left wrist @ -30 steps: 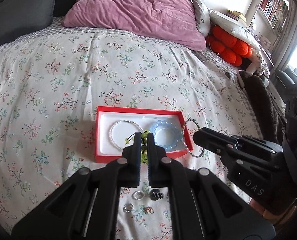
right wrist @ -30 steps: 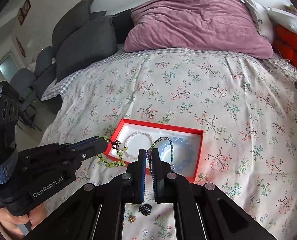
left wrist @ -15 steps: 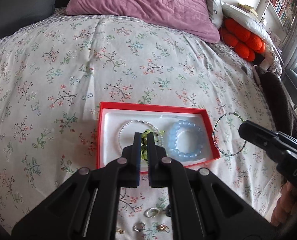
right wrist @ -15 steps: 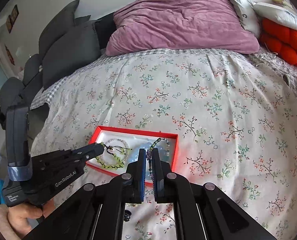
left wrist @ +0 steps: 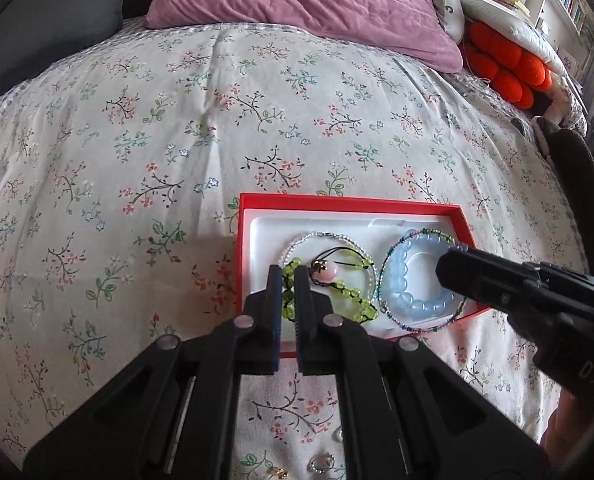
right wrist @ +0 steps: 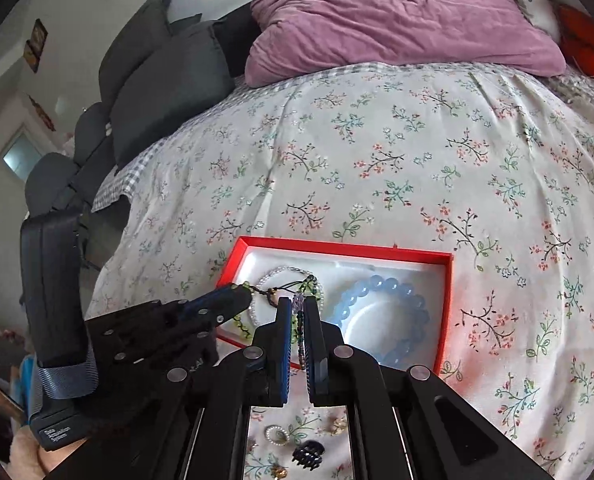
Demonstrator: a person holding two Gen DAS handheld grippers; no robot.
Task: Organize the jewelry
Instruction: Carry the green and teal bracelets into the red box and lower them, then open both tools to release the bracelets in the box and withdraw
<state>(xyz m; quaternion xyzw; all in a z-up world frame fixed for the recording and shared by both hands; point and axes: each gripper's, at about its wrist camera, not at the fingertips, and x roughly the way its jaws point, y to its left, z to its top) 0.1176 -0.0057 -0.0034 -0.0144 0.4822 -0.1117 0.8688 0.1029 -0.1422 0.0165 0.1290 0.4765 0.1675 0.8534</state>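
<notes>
Over the red box [left wrist: 349, 202] on the bed [left wrist: 217, 120], my left gripper [left wrist: 288, 276] pinches the green bracelet [left wrist: 355, 294], my right gripper [right wrist: 296, 308] pinches the thin beaded strand [left wrist: 425, 326] encircling the blue bracelet [left wrist: 413, 300].

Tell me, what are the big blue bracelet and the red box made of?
The blue bracelet looks like glass or stone: its round beads are milky, see-through and shiny. The red box looks like matte cardboard with thin, straight walls, and its white liner seems to be moulded plastic.
</notes>
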